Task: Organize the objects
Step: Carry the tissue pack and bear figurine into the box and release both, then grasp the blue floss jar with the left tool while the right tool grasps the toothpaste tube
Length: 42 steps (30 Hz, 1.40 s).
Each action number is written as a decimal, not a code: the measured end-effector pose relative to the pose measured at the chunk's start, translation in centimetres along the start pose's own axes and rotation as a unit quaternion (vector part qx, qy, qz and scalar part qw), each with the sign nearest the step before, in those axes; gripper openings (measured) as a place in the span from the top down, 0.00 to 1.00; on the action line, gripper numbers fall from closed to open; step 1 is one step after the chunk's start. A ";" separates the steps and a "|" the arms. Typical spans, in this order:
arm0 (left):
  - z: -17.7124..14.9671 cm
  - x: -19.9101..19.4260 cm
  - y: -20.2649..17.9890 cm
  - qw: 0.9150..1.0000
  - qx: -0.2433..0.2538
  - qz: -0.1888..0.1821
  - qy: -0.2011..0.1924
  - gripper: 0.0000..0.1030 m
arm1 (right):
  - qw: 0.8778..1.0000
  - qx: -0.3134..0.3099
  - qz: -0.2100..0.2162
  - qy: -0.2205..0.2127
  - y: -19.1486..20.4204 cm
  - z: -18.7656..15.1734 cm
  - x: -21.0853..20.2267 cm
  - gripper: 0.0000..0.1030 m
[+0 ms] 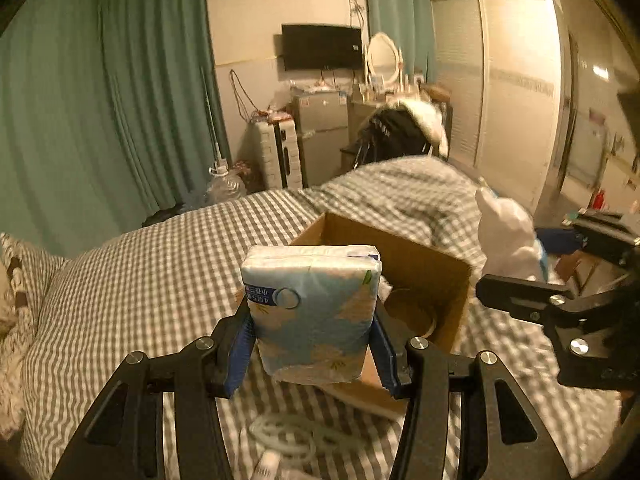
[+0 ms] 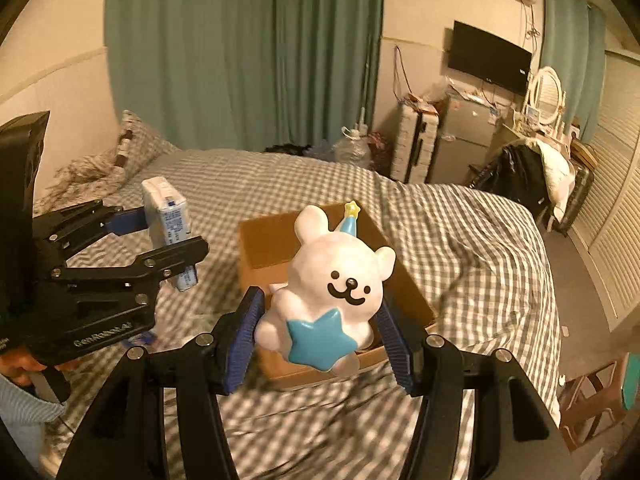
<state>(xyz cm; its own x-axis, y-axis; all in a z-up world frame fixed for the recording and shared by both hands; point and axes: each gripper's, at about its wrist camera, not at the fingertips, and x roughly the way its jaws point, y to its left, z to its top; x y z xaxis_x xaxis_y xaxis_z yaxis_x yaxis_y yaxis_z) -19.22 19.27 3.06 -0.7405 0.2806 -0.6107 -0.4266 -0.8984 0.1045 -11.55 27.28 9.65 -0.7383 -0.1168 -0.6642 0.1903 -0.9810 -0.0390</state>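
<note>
Bedroom, dim warm light: on a checked bedspread [image 1: 132, 280] sits an open cardboard box [image 1: 424, 276], and I hold both loads above it. My left gripper [image 1: 312, 344] is clamped on a tissue pack [image 1: 312, 312], upright between the blue pads; my right gripper [image 2: 320, 328] is closed around a white bear toy [image 2: 336, 284] with a blue star on its belly. Both items hang near the box mouth, neither inside yet. I judge the main risk is the two grippers meeting over the one opening, since they come in from opposite sides. The soft pack could also catch the near box wall and tip the box on the yielding bedding. Open bedspread lies left of the box; a white cable [image 1: 288, 436] lies below my left gripper.
</note>
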 end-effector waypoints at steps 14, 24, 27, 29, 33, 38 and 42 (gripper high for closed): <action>-0.7 8.5 -1.9 0.999 0.015 -0.022 0.039 0.15 | 0.997 0.070 0.001 0.022 -6.7 -1.6 9.2 0.31; 0.0 -0.1 2.1 1.000 -0.008 0.005 -0.005 0.02 | 0.997 0.075 -0.014 -0.032 -4.5 0.0 1.6 0.19; -0.3 -4.1 4.1 0.999 -0.015 0.026 -0.016 0.00 | 0.997 0.064 -0.012 -0.044 -2.4 0.6 -1.3 0.19; -1.0 -6.9 5.8 0.998 -0.018 0.049 -0.025 0.00 | 0.997 0.052 -0.007 -0.054 -0.5 0.9 -3.5 0.18; -3.0 -11.1 8.9 0.994 -0.032 0.094 -0.033 0.00 | 0.997 0.024 -0.006 -0.070 4.1 0.6 -6.6 0.14; -7.3 -13.2 12.1 0.989 -0.047 0.138 -0.021 0.00 | 0.998 0.007 0.005 -0.064 8.6 -0.7 -7.3 0.14; -11.6 -12.0 14.0 0.985 -0.079 0.155 0.006 0.00 | 0.999 0.006 0.017 -0.048 11.6 -2.6 -5.3 0.14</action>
<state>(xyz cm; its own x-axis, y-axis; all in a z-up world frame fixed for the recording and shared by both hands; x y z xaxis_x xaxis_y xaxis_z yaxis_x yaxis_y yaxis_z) -10.27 -0.65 2.77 -0.8154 -0.0182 -0.5786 -0.0945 -0.9819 0.1640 -3.77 16.97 10.81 -0.7899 -0.1634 -0.5910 0.2087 -0.9779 -0.0086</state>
